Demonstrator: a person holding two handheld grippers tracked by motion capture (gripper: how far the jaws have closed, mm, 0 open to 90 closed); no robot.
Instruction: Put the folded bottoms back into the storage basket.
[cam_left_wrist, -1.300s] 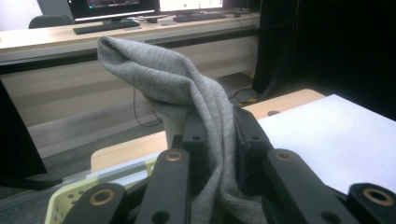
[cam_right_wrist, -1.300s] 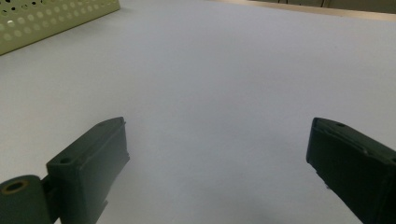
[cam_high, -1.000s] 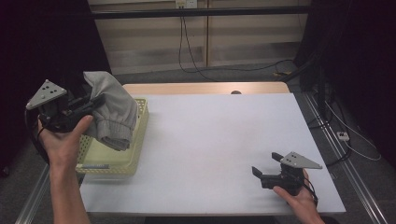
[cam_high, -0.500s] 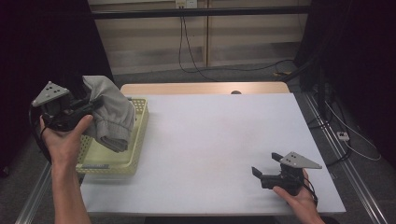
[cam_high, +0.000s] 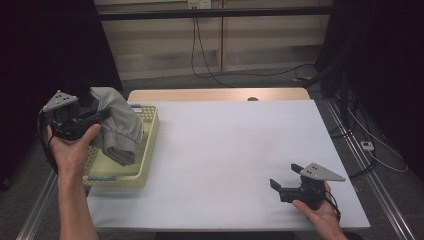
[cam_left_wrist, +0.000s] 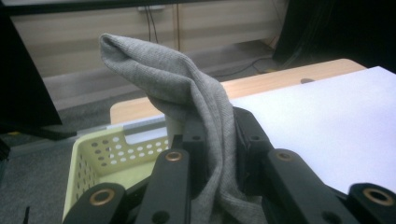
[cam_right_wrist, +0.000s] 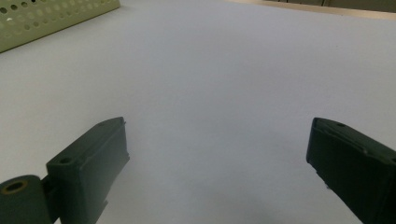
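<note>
Leftmost, the left claw (cam_high: 102, 116) is held in a hand (cam_high: 72, 152) above the basket (cam_high: 145, 150). Its black jaws are clamped on a grey garment (cam_high: 117, 127), a soft ribbed knit. In the left gripper view the fabric (cam_left_wrist: 187, 98) passes between the two jaws, rises to a folded peak above them and hangs in loose folds below. In the high view the garment drapes down over the basket's interior; whether its lower end touches the basket floor cannot be determined.

The basket is pale yellow-green plastic, rectangular, with rows of round perforations in its walls (cam_left_wrist: 93, 158) and a slot handle in the far wall. It stands at the left edge of the bench (cam_high: 225, 150), whose top is a smooth, matte white sheet over a wooden board.

At the near right corner, the right claw (cam_high: 287, 177) rests low over the bench surface. Its jaws stand wide apart with nothing between them (cam_right_wrist: 215, 154).
</note>
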